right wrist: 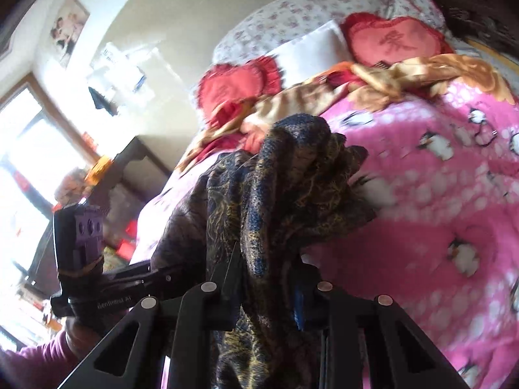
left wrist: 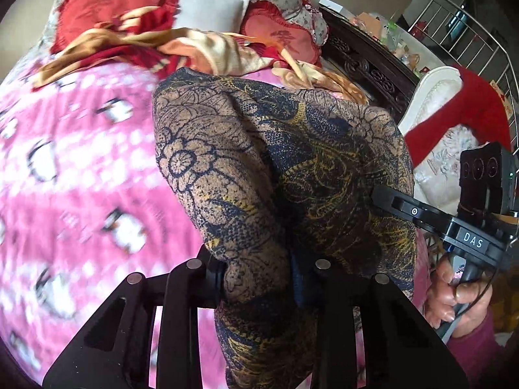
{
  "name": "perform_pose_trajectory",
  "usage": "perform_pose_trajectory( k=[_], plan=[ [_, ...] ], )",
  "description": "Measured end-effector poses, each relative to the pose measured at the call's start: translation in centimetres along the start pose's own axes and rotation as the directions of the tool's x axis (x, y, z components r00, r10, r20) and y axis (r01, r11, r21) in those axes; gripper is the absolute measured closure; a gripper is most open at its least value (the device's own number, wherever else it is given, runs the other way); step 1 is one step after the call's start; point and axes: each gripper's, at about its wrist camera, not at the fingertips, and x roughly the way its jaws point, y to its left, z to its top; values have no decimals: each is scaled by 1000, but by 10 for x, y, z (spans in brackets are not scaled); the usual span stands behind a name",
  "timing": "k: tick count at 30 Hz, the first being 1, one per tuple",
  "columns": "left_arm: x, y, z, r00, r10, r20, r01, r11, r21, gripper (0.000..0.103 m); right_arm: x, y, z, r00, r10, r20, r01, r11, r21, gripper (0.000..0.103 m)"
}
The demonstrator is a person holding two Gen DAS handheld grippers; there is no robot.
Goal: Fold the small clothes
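Two hand-held grippers, left [left wrist: 259, 278] and right [right wrist: 269, 301], clamp one patterned garment [left wrist: 259, 149].

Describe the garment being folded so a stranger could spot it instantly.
Start at the pink penguin-print bedspread. Above it, the left claw and right claw each pinch a tan knit garment with navy flower outlines and mustard scribbles. Unlike the shiny red-and-gold cloth near the pillows, it is dark and matte.
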Motion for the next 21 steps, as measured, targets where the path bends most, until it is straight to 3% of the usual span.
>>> perform_pose_trajectory(
  k=[7,10,11,13,16,21],
  plan=[
    [-41,33,-69,996,75,-45,-77,996,-53,73,25,34,-58,991,79,-104,-75,997,33,79],
    [-32,50,-95,991,94,-96,-103,990,-97,73,48,33,-80,985,-5,-174,13,999,43,75],
    [-30,53,-99,989,108,-103,-119,987,-107,73,53,33,-85,979,-68,-192,72,997,14,63],
    [-32,52,-103,984,155,-86,-162,983,-83,66,50,39,-86,971,-165,-173,161,986,-36,52],
    [-39,48,-103,980,186,-72,-190,980,-59,64,28,61,-74,975,-202,-91,193,975,-107,52],
    [-46,44,-107,961,272,-40,-274,961,-38,50,19,105,-71,989,-143,-44,129,965,-228,52]
  ],
)
